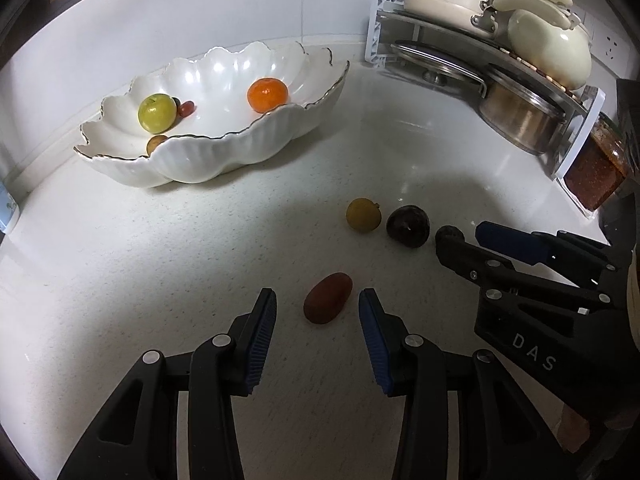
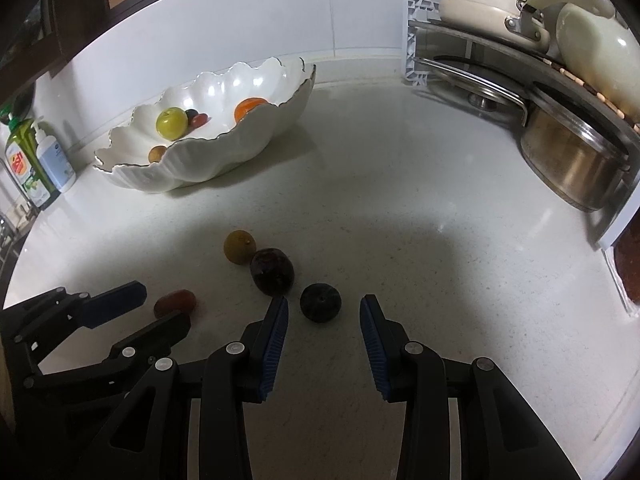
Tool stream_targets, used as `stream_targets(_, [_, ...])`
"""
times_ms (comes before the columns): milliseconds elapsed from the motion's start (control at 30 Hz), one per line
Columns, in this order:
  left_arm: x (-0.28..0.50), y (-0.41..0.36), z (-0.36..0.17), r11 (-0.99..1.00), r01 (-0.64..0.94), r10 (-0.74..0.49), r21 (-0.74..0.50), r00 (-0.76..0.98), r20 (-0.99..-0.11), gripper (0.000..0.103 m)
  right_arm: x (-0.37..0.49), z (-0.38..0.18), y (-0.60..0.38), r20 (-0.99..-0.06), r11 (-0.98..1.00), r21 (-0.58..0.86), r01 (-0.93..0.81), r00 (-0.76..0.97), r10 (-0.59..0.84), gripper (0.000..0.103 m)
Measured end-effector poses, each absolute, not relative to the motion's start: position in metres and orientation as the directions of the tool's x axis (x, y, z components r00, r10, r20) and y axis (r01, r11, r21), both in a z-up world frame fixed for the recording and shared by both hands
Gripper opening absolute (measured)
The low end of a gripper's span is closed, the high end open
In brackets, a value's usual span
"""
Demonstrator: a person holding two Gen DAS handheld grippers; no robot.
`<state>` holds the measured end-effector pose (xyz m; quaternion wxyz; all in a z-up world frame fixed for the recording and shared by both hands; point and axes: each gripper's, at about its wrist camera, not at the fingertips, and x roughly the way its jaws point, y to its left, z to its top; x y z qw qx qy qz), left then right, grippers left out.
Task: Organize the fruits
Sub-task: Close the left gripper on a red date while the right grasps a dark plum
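Observation:
A red-brown oval fruit (image 1: 328, 298) lies on the white counter between the pads of my left gripper (image 1: 318, 306), which is open and clear of it on both sides. A small dark round fruit (image 2: 320, 302) lies between the tips of my right gripper (image 2: 324, 308), also open and not touching. Just beyond sit a dark plum (image 2: 272, 271) and a yellow-brown fruit (image 2: 239, 246). At the back left, the white scalloped bowl (image 1: 224, 152) holds a green fruit (image 1: 157, 113), an orange (image 1: 267, 94) and small fruits. The right gripper (image 1: 468, 236) shows in the left wrist view, the left gripper (image 2: 164, 305) in the right.
A metal rack (image 1: 472, 48) with pots, lids and cream cookware fills the back right corner, and a jar of red-brown paste (image 1: 596, 168) stands beside it. Soap bottles (image 2: 38, 156) stand at the far left against the wall. The two grippers stand close together, side by side.

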<state>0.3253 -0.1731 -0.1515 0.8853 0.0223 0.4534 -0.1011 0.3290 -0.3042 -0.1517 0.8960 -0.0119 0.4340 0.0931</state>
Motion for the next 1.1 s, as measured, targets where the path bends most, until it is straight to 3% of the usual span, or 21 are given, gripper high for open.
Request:
stream_targets(367, [0.331, -0.179, -0.157, 0.977, 0.207, -0.165, -0.059, 0.549, -0.820, 0.028, 0.335, -0.157, -0.303, -0.784, 0.983, 0.066, -0.174, 0.600, 0.159, 0.038])
stream_targets(467, [0.331, -0.179, -0.157, 0.977, 0.202, -0.165, -0.062, 0.551, -0.818, 0.025, 0.335, -0.158, -0.301, -0.783, 0.983, 0.050, -0.176, 0.604, 0.148, 0.030])
stream_targets(533, [0.331, -0.180, -0.157, 0.977, 0.207, -0.162, -0.054, 0.554, -0.816, 0.024, 0.334, -0.158, -0.301, -0.781, 0.982, 0.054, -0.181, 0.605, 0.154, 0.024])
stream_targets(1100, [0.322, -0.169, -0.130, 0.973, 0.219, -0.186, -0.065, 0.595, -0.782, 0.023, 0.315, -0.138, -0.300, -0.761, 0.987, 0.077, -0.138, 0.631, 0.148, 0.024])
